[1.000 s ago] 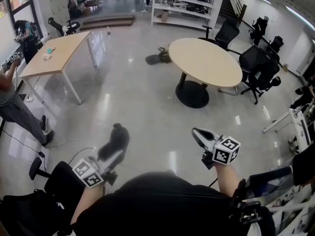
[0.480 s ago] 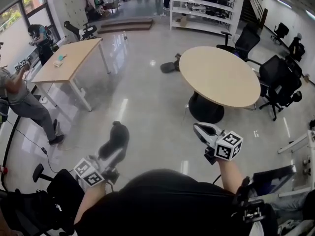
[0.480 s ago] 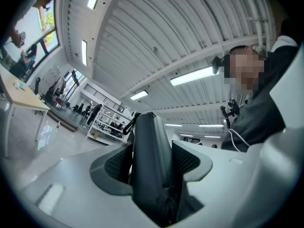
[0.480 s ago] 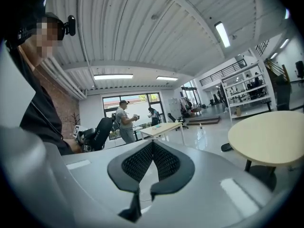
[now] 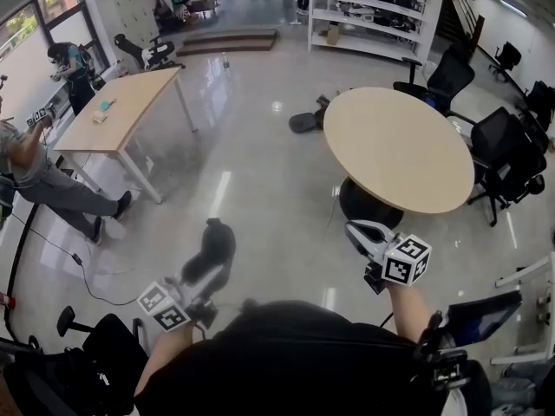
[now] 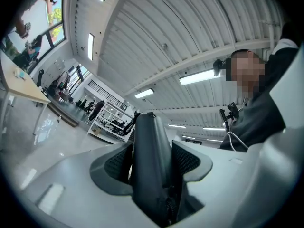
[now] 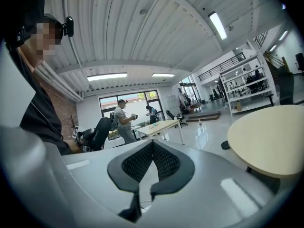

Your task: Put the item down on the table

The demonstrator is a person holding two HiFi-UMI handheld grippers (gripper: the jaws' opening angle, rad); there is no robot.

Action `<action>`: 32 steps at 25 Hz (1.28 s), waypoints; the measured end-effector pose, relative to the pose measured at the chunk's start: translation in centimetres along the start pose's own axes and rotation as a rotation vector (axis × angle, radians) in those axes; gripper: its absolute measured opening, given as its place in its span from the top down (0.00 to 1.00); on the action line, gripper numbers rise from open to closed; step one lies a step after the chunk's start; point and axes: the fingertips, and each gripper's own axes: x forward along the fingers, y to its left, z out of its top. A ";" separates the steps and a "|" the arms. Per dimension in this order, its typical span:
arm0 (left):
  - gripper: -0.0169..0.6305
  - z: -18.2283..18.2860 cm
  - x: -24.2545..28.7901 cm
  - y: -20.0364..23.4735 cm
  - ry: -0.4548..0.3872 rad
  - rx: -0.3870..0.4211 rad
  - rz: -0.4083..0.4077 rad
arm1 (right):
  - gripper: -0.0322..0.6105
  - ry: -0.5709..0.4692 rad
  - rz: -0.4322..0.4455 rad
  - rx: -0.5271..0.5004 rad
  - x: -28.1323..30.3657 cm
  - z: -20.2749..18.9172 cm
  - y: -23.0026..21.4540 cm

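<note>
Carrying over open floor: my left gripper (image 5: 205,275) has its pads pressed on the lower end of the one dark item (image 5: 217,243). Most of the item stands beyond the jaws, above the floor and well short of either table. My right gripper (image 5: 351,229) is closed on nothing.

With so little of it gripped, I judge the item could swing or slip free at a jolt. A loose cable (image 5: 82,271) on the floor to my left could catch a foot. Set down too near the near edge of the round table (image 5: 399,146), the item could topple off.

Counted: two grippers, one item, two tables (the round one and a rectangular table (image 5: 130,102) farther left) and two other people by the windows. The black chairs are too bunched to count.
</note>
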 end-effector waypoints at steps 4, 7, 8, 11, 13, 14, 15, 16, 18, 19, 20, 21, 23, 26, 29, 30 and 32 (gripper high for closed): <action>0.57 1.6 2.2 6.3 0.009 0.000 -0.031 | 0.93 0.007 -0.029 -0.032 5.6 1.9 -2.4; 0.57 4.2 4.3 12.6 0.008 -0.007 -0.061 | 0.93 -0.005 -0.075 -0.023 11.0 4.2 -4.8; 0.57 5.1 5.1 14.4 0.012 -0.006 -0.072 | 0.93 -0.009 -0.084 -0.016 12.6 5.0 -5.6; 0.57 7.3 7.4 18.7 0.023 0.024 -0.113 | 0.93 -0.027 -0.109 -0.031 16.3 7.0 -8.0; 0.57 8.7 8.8 21.6 0.024 0.041 -0.131 | 0.93 -0.038 -0.121 -0.041 18.8 8.1 -9.2; 0.57 9.5 9.3 23.2 0.021 0.041 -0.132 | 0.93 -0.032 -0.120 -0.045 20.3 8.4 -9.5; 0.57 10.2 9.6 24.7 0.017 0.037 -0.129 | 0.93 -0.019 -0.116 -0.051 21.8 8.6 -9.5; 0.57 10.8 9.8 26.2 0.012 0.029 -0.126 | 0.93 -0.003 -0.113 -0.059 23.1 8.7 -9.6; 0.57 11.5 10.3 28.9 0.005 0.014 -0.121 | 0.93 0.015 -0.119 -0.067 25.4 8.8 -10.8; 0.57 11.6 10.8 30.3 0.004 0.007 -0.118 | 0.93 0.014 -0.127 -0.060 26.4 9.0 -11.8; 0.57 11.7 11.3 31.7 0.004 0.000 -0.112 | 0.93 0.010 -0.135 -0.046 27.5 9.3 -12.9; 0.57 11.7 11.9 33.1 0.006 -0.007 -0.103 | 0.93 0.007 -0.138 -0.032 28.6 9.6 -14.1; 0.57 11.7 13.1 35.5 0.009 -0.016 -0.082 | 0.93 0.007 -0.127 -0.022 30.7 10.0 -16.2; 0.57 12.1 16.1 38.3 0.006 0.004 -0.062 | 0.93 0.007 -0.093 -0.033 33.7 11.1 -20.1; 0.57 13.5 20.6 41.0 -0.013 0.043 -0.030 | 0.93 0.001 -0.048 -0.047 36.8 13.5 -25.3; 0.57 14.0 22.4 41.8 -0.023 0.050 -0.013 | 0.93 0.000 -0.034 -0.048 37.8 14.4 -27.4; 0.57 15.0 26.0 43.0 -0.042 0.052 0.023 | 0.93 0.001 -0.004 -0.046 39.5 16.4 -31.6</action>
